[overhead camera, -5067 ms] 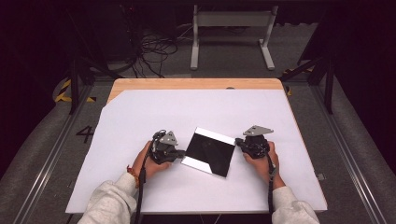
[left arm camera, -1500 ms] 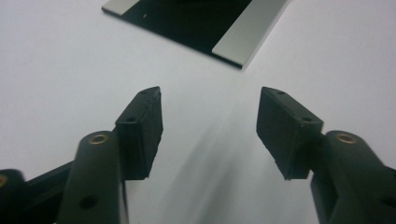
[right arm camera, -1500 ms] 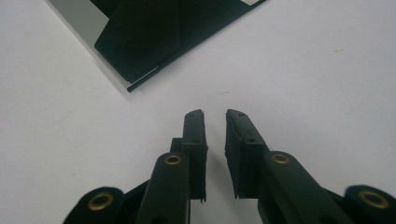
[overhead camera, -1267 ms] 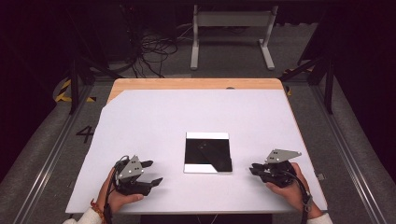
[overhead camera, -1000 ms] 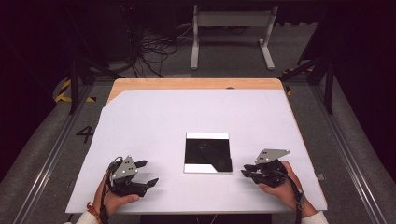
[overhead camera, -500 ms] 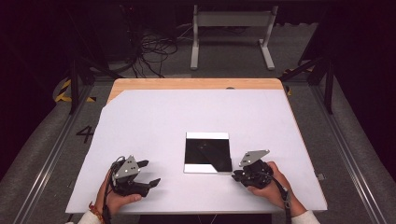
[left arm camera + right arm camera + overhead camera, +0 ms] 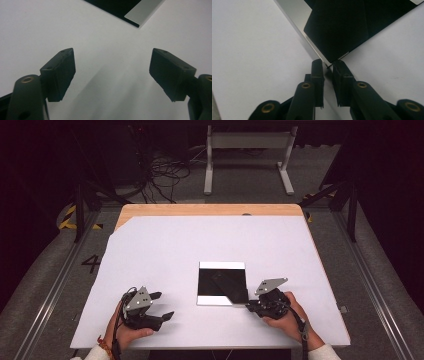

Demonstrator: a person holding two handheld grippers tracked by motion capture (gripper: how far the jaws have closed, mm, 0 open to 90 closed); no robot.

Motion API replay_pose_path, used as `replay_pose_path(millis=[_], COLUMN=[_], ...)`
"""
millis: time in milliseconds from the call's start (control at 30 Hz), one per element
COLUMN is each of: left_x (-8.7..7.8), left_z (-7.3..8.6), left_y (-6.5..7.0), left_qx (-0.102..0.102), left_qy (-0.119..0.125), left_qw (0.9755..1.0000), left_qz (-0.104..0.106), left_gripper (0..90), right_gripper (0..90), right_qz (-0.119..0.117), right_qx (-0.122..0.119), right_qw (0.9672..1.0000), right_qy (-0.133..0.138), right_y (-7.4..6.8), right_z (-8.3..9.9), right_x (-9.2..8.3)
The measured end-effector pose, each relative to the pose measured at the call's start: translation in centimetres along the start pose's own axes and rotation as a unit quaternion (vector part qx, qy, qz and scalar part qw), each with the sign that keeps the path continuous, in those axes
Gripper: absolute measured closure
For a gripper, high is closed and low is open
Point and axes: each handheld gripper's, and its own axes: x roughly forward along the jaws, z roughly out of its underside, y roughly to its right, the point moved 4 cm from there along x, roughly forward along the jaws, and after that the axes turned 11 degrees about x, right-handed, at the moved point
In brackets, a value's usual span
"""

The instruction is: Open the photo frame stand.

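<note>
A black square sheet [image 7: 222,282] with pale strips along two edges lies flat on the white table [image 7: 200,240]. My right gripper [image 7: 248,304] is at its near right corner. In the right gripper view the corner [image 7: 328,64] pokes into the narrow gap between the jaws [image 7: 328,66], which have just been opening slightly; the pads do not press on it. My left gripper [image 7: 164,305] rests near the front left of the table, jaws wide open on nothing [image 7: 112,72]. The sheet's corner [image 7: 140,12] is well ahead of it.
A wooden strip [image 7: 200,210] borders the table's far edge. Beyond it on the floor are tangled cables [image 7: 165,170] and a white stand [image 7: 250,150]. Metal rails [image 7: 370,280] run along both sides of the table.
The right hand has slid left across the table until its jaws reached the sheet's near right corner. The left hand has stayed put. The sheet has not moved in the last second.
</note>
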Motion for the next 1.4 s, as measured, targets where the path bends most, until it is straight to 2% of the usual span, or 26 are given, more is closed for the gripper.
replay_pose_path(millis=[233,300,333,433,467,500,600,767,833,933,1067,1233,1267,1300,1333,1400], left_x=[0.0,0.0,0.0,0.1,0.1,0.2,0.2,0.3,0.4,0.6,1.1,2.1,2.3,2.3,2.6,2.9], left_z=[0.0,0.1,0.1,0.1,0.1,0.2,0.2,0.0,0.0,-0.2,-0.5,-1.1,-1.3,-1.3,-1.5,-1.8], left_y=[-0.2,-0.3,-0.3,-0.3,-0.3,-0.3,-0.3,-0.1,-0.1,0.0,0.3,0.8,0.8,0.8,0.9,0.8], left_qx=[-0.005,-0.007,-0.007,-0.004,-0.004,-0.005,-0.010,-0.005,-0.004,-0.001,0.002,0.013,0.015,0.015,0.018,0.018], left_qy=[-0.007,-0.007,-0.007,-0.015,-0.015,-0.021,-0.024,-0.023,-0.022,-0.021,-0.026,-0.029,-0.029,-0.029,-0.031,-0.029], left_qw=[0.9998,0.9998,0.9998,0.9997,0.9997,0.9994,0.9993,0.9995,0.9996,0.9997,0.9997,0.9994,0.9993,0.9993,0.9992,0.9992], left_qz=[-0.018,-0.017,-0.017,-0.021,-0.021,-0.026,-0.027,-0.021,-0.018,-0.012,0.000,0.013,0.016,0.016,0.018,0.022], left_gripper=[21.7,21.6,21.6,21.3,21.4,21.4,21.4,21.3,21.1,20.6,20.0,18.8,18.1,17.9,17.5,16.9], right_gripper=[66.7,63.0,63.0,58.4,58.4,57.1,54.1,53.7,53.3,52.4,51.2,54.4,55.8,55.8,56.8,57.3], right_qz=[-0.033,-0.046,-0.046,-0.071,-0.071,-0.075,-0.100,-0.122,-0.132,-0.151,-0.173,-0.184,-0.182,-0.182,-0.177,-0.177], right_qx=[0.039,0.054,0.054,0.089,0.089,0.097,0.125,0.158,0.176,0.200,0.221,0.255,0.270,0.270,0.285,0.291], right_qw=[0.9984,0.9970,0.9970,0.9920,0.9920,0.9906,0.9840,0.9756,0.9705,0.9630,0.9549,0.9445,0.9406,0.9406,0.9369,0.9346], right_qy=[0.023,0.033,0.033,0.055,0.055,0.060,0.079,0.090,0.099,0.099,0.097,0.094,0.095,0.095,0.097,0.103], right_y=[0.1,0.1,0.1,0.5,0.5,0.6,1.1,1.7,1.9,2.1,2.2,2.6,2.7,2.7,2.8,2.8], right_z=[-0.1,-0.2,-0.2,-0.5,-0.5,-0.5,-0.7,-0.9,-1.2,-1.6,-1.9,-2.1,-2.1,-2.1,-2.3,-2.4], right_x=[0.3,0.3,0.3,0.2,0.2,0.2,0.0,0.2,0.3,0.9,1.6,2.0,2.1,2.1,2.3,2.5])
